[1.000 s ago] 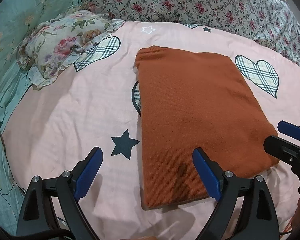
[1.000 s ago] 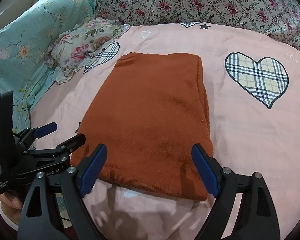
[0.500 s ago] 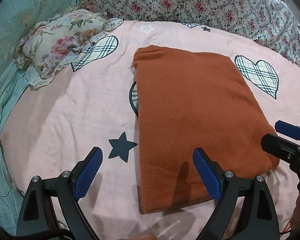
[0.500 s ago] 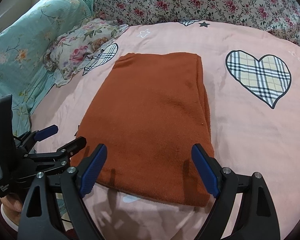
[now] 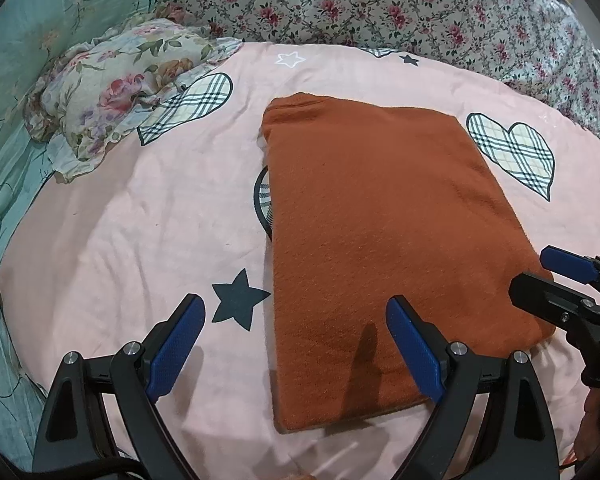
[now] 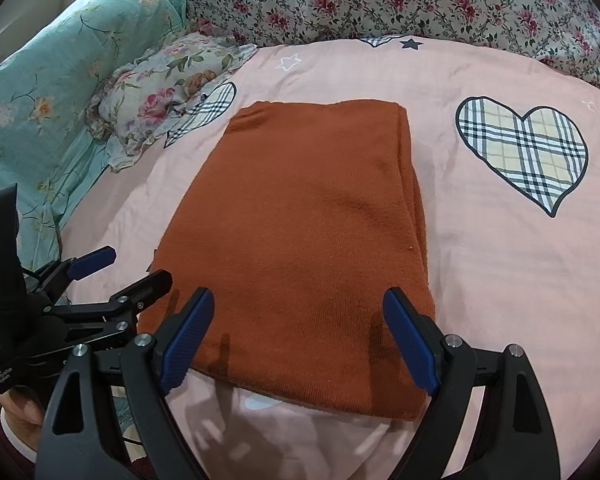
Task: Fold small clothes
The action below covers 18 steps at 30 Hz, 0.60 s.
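A rust-orange knit garment (image 5: 380, 240) lies folded into a flat rectangle on the pink bedsheet (image 5: 140, 220); it also shows in the right wrist view (image 6: 308, 248). My left gripper (image 5: 296, 324) is open and empty, just above the garment's near left corner. My right gripper (image 6: 298, 316) is open and empty, hovering over the garment's near edge. The right gripper also shows at the right edge of the left wrist view (image 5: 556, 280). The left gripper shows at the left in the right wrist view (image 6: 124, 272).
A floral pillow (image 5: 116, 88) lies at the back left. A flowered quilt (image 5: 420, 12) runs along the back of the bed. A teal floral blanket (image 6: 48, 92) lies at the left. The sheet has plaid hearts (image 6: 520, 152) and stars.
Both grippers have drawn back slightly toward the near edge of the garment. Both stay open. The garment has not moved.
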Each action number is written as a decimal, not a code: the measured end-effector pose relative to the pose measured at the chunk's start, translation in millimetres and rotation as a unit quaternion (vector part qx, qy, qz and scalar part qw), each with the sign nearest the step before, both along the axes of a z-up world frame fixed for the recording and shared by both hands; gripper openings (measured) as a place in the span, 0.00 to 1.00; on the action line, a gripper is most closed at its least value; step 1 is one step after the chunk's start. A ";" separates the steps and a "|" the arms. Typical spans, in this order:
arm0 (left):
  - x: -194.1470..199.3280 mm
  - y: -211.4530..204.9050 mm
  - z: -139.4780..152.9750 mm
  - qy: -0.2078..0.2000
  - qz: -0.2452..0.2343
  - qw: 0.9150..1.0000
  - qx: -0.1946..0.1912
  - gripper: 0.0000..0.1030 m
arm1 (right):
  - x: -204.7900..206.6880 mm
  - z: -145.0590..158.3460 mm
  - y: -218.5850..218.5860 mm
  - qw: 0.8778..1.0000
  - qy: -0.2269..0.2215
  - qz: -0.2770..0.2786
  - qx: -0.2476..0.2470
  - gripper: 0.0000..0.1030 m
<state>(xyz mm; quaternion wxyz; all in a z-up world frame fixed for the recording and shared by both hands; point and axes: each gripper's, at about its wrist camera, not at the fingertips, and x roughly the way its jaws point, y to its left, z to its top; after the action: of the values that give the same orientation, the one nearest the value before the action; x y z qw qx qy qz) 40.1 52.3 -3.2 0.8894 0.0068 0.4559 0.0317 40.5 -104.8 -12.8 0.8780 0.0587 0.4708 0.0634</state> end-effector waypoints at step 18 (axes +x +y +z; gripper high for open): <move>-0.7 -3.6 1.6 -0.001 -0.001 1.000 -0.001 0.90 | 2.1 -0.4 -2.3 1.000 0.001 0.001 0.000 0.84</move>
<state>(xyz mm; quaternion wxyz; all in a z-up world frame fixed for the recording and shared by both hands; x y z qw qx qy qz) 39.4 48.7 -1.6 0.8897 0.0064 0.4554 0.0303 42.6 -107.1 -13.2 0.8772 0.0583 0.4722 0.0645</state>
